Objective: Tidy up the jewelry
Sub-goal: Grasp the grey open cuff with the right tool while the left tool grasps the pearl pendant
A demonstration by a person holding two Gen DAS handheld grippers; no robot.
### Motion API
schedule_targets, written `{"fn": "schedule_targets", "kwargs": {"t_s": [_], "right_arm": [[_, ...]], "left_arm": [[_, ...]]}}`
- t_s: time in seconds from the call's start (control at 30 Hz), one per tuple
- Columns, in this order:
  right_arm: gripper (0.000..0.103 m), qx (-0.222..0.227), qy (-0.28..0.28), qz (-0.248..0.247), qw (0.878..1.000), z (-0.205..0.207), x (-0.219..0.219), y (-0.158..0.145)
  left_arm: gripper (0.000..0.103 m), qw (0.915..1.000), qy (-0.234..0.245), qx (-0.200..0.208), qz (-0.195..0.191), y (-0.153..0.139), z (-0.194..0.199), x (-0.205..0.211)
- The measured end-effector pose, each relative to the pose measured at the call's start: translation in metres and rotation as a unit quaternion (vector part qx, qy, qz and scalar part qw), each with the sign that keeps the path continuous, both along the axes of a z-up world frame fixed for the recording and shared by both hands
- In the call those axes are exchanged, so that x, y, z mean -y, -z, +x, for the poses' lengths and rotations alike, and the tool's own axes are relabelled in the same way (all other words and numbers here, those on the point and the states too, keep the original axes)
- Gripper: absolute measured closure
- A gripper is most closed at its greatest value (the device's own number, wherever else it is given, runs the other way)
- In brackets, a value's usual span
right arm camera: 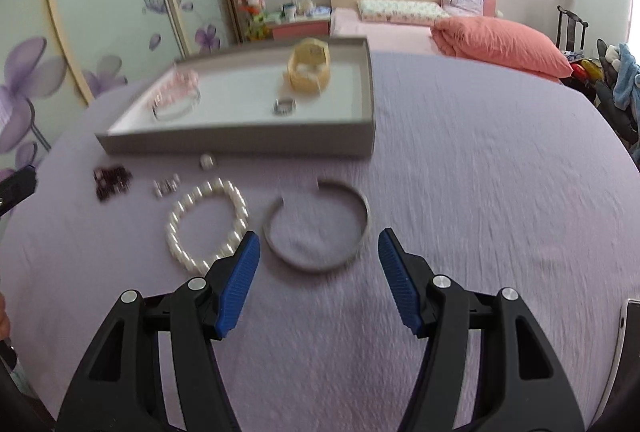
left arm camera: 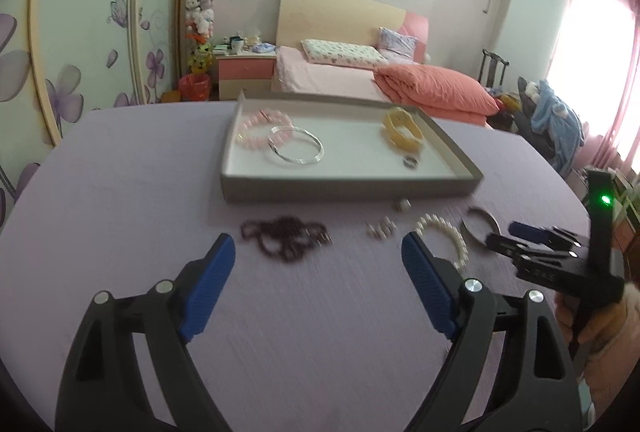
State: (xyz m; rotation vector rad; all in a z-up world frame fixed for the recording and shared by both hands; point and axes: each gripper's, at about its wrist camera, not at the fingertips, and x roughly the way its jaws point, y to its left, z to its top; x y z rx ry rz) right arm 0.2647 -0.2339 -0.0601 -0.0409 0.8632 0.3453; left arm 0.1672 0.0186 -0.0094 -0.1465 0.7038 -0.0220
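On the lilac tabletop [right arm camera: 480,192], just ahead of the right gripper [right arm camera: 318,252] with jaws spread: silver bangle [right arm camera: 318,228], untouched. Ahead of the left gripper [left arm camera: 318,252], likewise spread: dark beads [left arm camera: 286,234]. Beyond, gray tray [right arm camera: 240,144].

Was a home bedroom, shown by the far bed [left arm camera: 320,76] with pink bedding, a bedside cabinet [left arm camera: 245,76], floral wardrobe doors [left arm camera: 80,32] left, curtained window [left arm camera: 592,44] right.
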Motion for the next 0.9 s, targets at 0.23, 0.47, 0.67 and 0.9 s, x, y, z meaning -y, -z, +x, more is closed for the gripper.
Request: {"fn": "schedule_targets", "kwargs": {"t_s": [0.23,0.47,0.67,0.9], "right_arm": [[0.034,-0.014,-0.012,-0.045,0.999,0.006,-0.011,0.009],[0.033,-0.014,-0.015,-0.045,0.999,0.023,-0.017,0.011],[0.037,-0.012,-0.002,-0.044,0.999,0.017,-0.010,0.010],[0.037,-0.006,0.039,-0.003,0.999,-0.003,0.020,0.001]], "left_arm": [[0.019,0.9996,0.026,-0.008,0.000,0.010,-0.019,0.014],[0.019,0.9992,0.037,-0.016,0.004,0.018,-0.026,0.024],[0.018,0.9985,0.050,-0.023,0.006,0.024,-0.032,0.033],[0.018,0.9959,0.080,-0.038,0.015,0.037,-0.044,0.060]]}}
